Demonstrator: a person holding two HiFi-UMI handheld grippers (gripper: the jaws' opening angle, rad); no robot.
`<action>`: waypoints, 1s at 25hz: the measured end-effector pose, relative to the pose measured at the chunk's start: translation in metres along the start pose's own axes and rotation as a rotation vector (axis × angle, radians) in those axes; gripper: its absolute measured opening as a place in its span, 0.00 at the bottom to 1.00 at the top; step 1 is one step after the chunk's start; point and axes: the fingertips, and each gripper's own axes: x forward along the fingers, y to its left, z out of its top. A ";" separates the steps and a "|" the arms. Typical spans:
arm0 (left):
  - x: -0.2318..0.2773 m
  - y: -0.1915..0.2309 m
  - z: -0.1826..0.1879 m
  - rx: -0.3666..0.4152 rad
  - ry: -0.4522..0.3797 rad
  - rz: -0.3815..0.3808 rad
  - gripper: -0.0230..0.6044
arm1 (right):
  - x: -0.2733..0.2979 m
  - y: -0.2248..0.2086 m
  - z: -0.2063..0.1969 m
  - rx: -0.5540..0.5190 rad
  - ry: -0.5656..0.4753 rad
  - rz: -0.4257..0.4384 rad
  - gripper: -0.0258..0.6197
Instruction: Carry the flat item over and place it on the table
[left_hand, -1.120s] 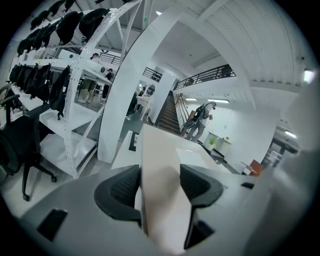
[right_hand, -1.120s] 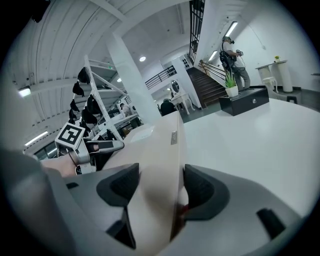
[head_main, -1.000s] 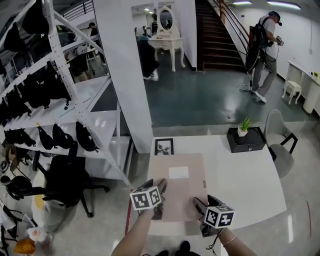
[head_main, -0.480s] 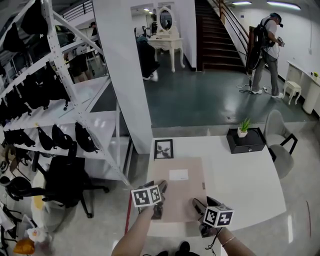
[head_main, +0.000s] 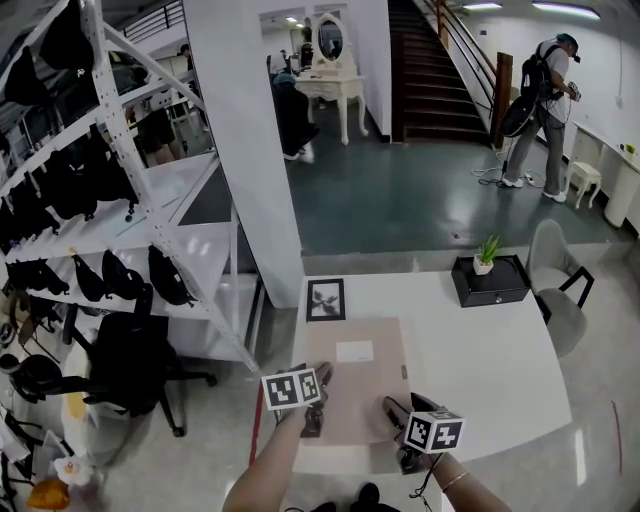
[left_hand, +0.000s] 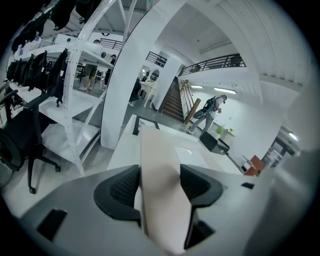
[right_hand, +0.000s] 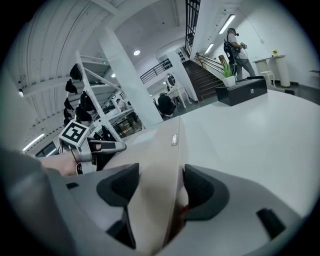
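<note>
The flat item (head_main: 352, 378) is a beige rectangular sheet with a small white label. It lies level over the near left part of the white table (head_main: 480, 350); I cannot tell whether it touches the top. My left gripper (head_main: 318, 392) is shut on the near left edge of the flat item (left_hand: 159, 160). My right gripper (head_main: 392, 410) is shut on the near right corner of the flat item (right_hand: 160, 150). In the left gripper view my left gripper (left_hand: 160, 187) pinches the sheet between both pads. The right gripper view shows my right gripper (right_hand: 159, 192) doing the same, with the left gripper's marker cube (right_hand: 75, 134) across the sheet.
A framed picture (head_main: 326, 298) lies at the table's far left corner. A black box (head_main: 492, 282) with a small potted plant (head_main: 487, 254) stands at the far right, a grey chair (head_main: 556, 280) beside it. A white shelf rack (head_main: 120, 180) and a black office chair (head_main: 140, 360) are left. A person (head_main: 548, 95) stands far back.
The sheet and both grippers have shifted slightly toward me. Both stay shut on it. The person in the back has stepped to the right.
</note>
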 end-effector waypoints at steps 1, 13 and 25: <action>0.001 0.001 0.000 0.002 0.005 0.002 0.44 | 0.000 0.000 0.000 -0.002 0.001 -0.002 0.48; 0.004 0.003 -0.003 -0.033 0.029 -0.009 0.44 | 0.002 0.000 -0.002 -0.007 0.022 -0.013 0.49; -0.027 -0.006 0.000 0.049 -0.060 -0.001 0.44 | -0.007 0.003 0.011 -0.095 -0.034 -0.031 0.48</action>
